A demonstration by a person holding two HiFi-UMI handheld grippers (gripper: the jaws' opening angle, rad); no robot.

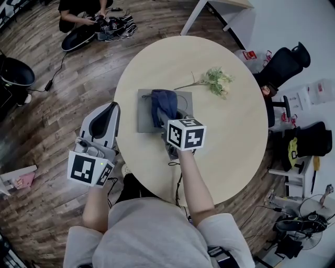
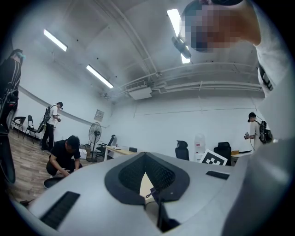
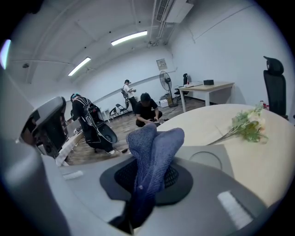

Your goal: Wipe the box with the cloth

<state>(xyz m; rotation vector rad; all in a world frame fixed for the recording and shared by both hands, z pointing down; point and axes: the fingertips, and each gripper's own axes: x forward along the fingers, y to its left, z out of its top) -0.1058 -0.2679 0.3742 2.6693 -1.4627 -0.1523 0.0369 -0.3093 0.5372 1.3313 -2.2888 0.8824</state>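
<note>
A flat grey box (image 1: 144,116) lies left of centre on the round table (image 1: 230,141). A dark blue cloth (image 1: 163,104) is bunched on top of it. My right gripper (image 1: 167,121) stands over the box's near right part, shut on the cloth. In the right gripper view the cloth (image 3: 154,147) rises in a fold from between the jaws of that gripper (image 3: 146,182), with the box (image 3: 209,156) just beyond. My left gripper (image 1: 111,108) hangs beyond the table's left edge, over the floor. In the left gripper view that gripper (image 2: 146,156) is shut with nothing in it.
A sprig of pale flowers (image 1: 215,81) lies on the table beyond the box to the right. A person (image 1: 78,13) crouches over bags on the wooden floor at top left. Office chairs (image 1: 285,65) and clutter stand along the right side.
</note>
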